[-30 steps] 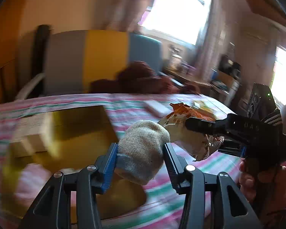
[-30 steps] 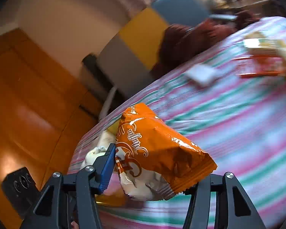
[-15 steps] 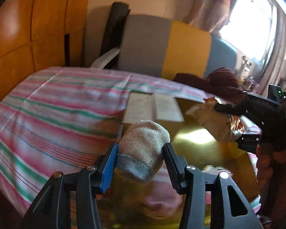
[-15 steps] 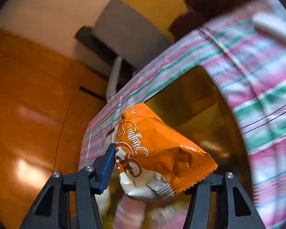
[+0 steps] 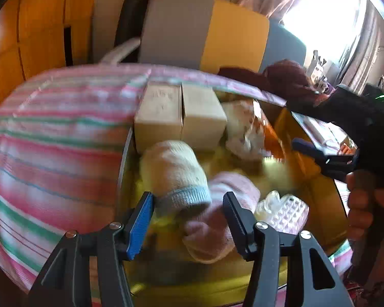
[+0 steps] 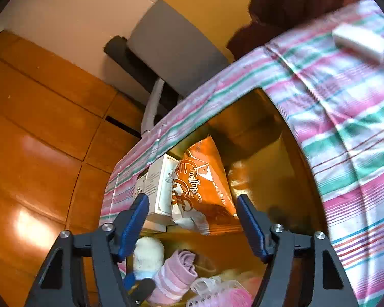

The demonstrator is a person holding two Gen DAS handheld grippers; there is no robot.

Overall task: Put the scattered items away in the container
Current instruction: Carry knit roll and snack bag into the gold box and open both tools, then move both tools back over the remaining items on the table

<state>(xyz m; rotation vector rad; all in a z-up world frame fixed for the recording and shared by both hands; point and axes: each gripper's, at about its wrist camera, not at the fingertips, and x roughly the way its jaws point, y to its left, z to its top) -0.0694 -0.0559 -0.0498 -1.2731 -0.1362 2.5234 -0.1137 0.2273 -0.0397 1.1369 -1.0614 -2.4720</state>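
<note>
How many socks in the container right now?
2 visible. The cream sock with blue cuff lies between the open left gripper jaws, in front of the boxes. The pink sock lies beside it, partly underneath. Others may be hidden below.

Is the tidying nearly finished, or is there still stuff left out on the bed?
Nearly, not quite. Done: the gold container holds two boxes, a pink sock and the orange snack bag. In hand: nothing; the left gripper and right gripper are open, with the cream sock lying in the container. Left: a white packet lies on the striped sheet.
</note>
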